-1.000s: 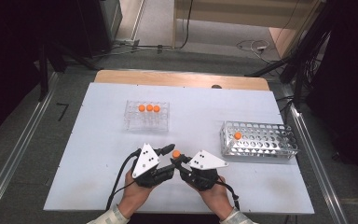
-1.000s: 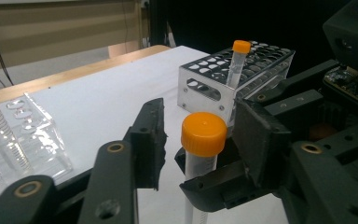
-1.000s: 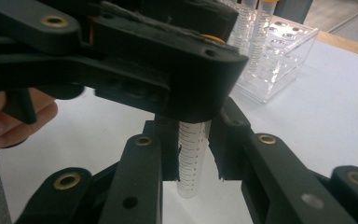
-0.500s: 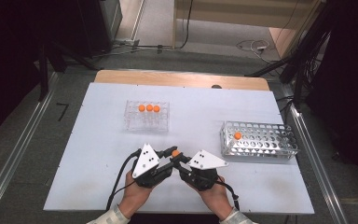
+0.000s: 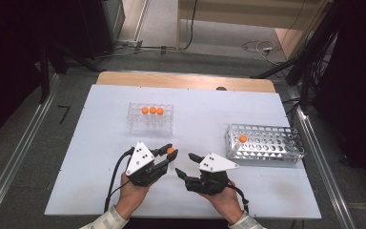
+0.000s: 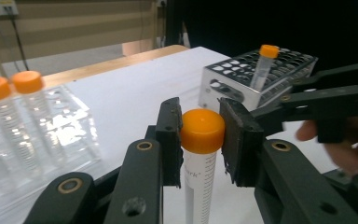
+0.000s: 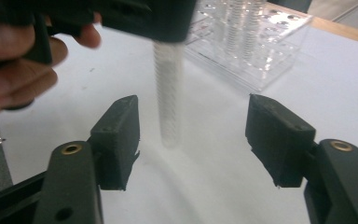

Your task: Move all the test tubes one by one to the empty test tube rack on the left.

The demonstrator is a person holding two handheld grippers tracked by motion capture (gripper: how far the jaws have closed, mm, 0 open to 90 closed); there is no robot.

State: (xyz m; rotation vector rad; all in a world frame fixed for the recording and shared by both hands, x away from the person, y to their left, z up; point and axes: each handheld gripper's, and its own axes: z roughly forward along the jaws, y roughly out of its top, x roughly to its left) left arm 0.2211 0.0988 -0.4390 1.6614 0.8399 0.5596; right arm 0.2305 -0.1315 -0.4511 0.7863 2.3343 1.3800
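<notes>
My left gripper (image 5: 168,153) is shut on a clear tube with an orange cap (image 5: 170,150), near the table's front middle. In the left gripper view the pads (image 6: 170,135) squeeze the tube (image 6: 202,132) just at its cap, and it hangs upright. A little to the right, my right gripper (image 5: 185,164) stands open, apart from the tube. In the right gripper view the tube's lower body (image 7: 168,98) hangs above the table, beyond and between the spread jaws of the right gripper (image 7: 193,137).
A clear plastic rack (image 5: 150,125) behind the grippers holds three orange-capped tubes (image 5: 152,110). A metal mesh rack (image 5: 271,145) at the right holds one orange-capped tube (image 5: 242,139). The white table (image 5: 76,157) ends close in front of the hands.
The right gripper has drawn back from the left one, and its jaws now stand spread. The tube stays in the left gripper.
</notes>
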